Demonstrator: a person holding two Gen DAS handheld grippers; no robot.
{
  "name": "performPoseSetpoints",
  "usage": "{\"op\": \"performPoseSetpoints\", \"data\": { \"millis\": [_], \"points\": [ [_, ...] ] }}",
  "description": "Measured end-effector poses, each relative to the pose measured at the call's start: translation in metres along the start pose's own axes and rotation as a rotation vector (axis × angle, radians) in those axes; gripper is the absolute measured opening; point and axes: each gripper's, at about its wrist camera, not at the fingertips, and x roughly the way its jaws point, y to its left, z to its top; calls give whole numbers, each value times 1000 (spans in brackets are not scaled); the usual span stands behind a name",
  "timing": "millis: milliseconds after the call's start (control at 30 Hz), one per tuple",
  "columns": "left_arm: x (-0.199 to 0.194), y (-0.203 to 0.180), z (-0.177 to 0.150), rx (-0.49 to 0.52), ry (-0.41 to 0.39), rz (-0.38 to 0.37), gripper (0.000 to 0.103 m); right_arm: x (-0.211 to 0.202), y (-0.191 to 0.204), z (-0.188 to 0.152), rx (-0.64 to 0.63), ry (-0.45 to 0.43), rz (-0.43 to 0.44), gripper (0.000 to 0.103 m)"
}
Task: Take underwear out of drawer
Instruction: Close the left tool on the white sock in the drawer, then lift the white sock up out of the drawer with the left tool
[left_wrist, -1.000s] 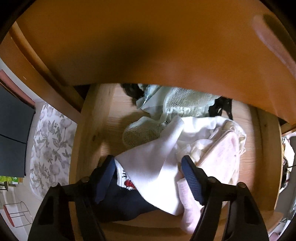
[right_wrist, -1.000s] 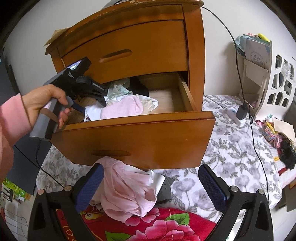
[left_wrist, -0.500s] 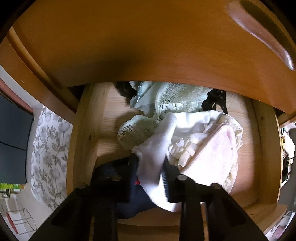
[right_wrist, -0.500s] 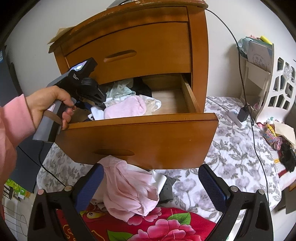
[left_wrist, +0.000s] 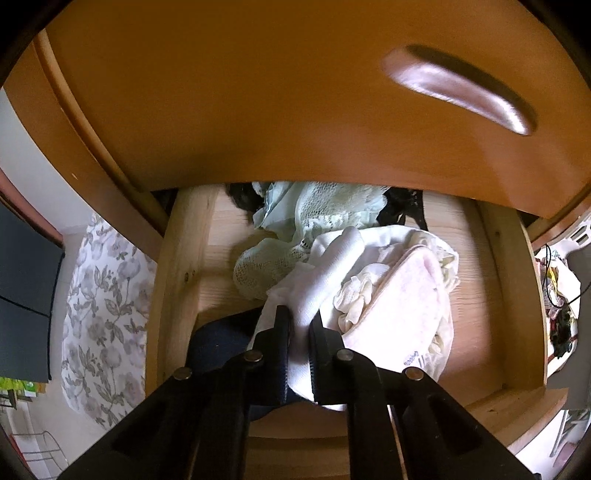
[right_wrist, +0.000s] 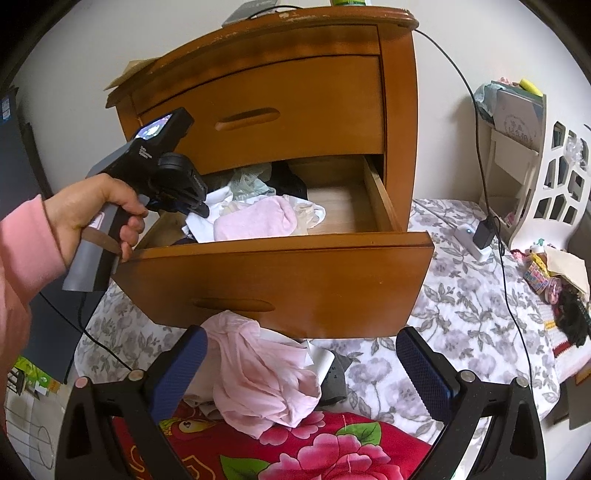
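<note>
The open wooden drawer (left_wrist: 181, 280) holds a heap of underwear. My left gripper (left_wrist: 299, 317) points down into it, its jaws still closing with a white garment (left_wrist: 332, 266) pinched between the pads. Beside the white piece lie a pale pink one (left_wrist: 402, 306), a navy one (left_wrist: 218, 347) and pale green lace (left_wrist: 332, 206). In the right wrist view a hand (right_wrist: 96, 206) holds the left gripper (right_wrist: 201, 208) over the drawer's (right_wrist: 295, 284) left end. My right gripper (right_wrist: 303, 350) stands open and holds nothing, above a crumpled pink garment (right_wrist: 258, 376) on the bed.
The shut upper drawer front (left_wrist: 295, 92) overhangs the open drawer closely. A black cable runs down to a charger (right_wrist: 484, 232) on the floral bedspread (right_wrist: 461, 314). A red flowered blanket (right_wrist: 295, 454) lies nearest me. A white shelf (right_wrist: 535, 166) stands at the right.
The left jaws have come together from wide apart onto the white garment, and the gripper has risen a little, drawing the cloth up. The right gripper has stayed put.
</note>
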Motion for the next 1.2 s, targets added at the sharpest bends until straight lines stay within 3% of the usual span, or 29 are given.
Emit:
{"op": "performPoseSetpoints", "data": {
  "millis": [733, 1200],
  "points": [
    [-86, -7, -4, 71, -222, 35, 8, -29, 11, 2, -28, -66, 7, 103],
    [-151, -9, -17, 78, -353, -10, 8, -52, 20, 2, -53, -115, 10, 103]
  ]
}}
